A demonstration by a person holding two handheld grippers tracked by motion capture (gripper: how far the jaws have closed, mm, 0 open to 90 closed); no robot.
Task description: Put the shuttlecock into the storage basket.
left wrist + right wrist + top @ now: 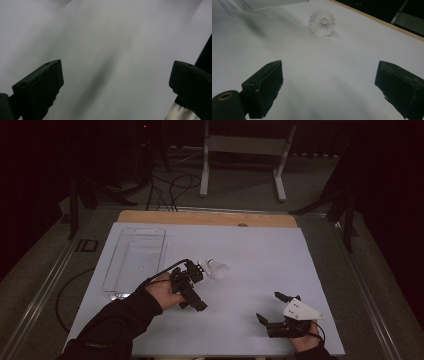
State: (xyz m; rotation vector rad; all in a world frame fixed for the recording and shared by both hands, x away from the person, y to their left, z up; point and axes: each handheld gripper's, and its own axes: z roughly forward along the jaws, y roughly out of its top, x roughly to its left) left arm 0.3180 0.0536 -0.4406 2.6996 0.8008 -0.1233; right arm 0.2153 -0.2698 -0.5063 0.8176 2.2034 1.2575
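Right gripper (270, 307) is closest to me in the high view, sitting low on the near right part of the desk (260, 255), jaws spread wide with nothing between them. From its own view I'm looking across the white desk (317, 75) straight at the shuttlecock (322, 22), which lies on its side with the open skirt facing the camera, well apart from the jaws.

Left gripper (189, 287) is over the middle of the desk in the high view, held in my left hand (161, 292) with the cable trailing off behind it. Its jaws stand wide apart in the left gripper view too, holding nothing, with blurry white desk (100, 50) between them and a bit of pale something at the bottom right corner that I can't make out.

Shuttlecock (218, 268) in the high view lies just beside the far end of the left gripper, on its right; can't tell if they actually touch. Clear plastic tray (135, 260) sits on the left part of the desk, beyond my left hand, and it looks empty from up there. Its edge (269, 3) peeks into the top of the right gripper view.
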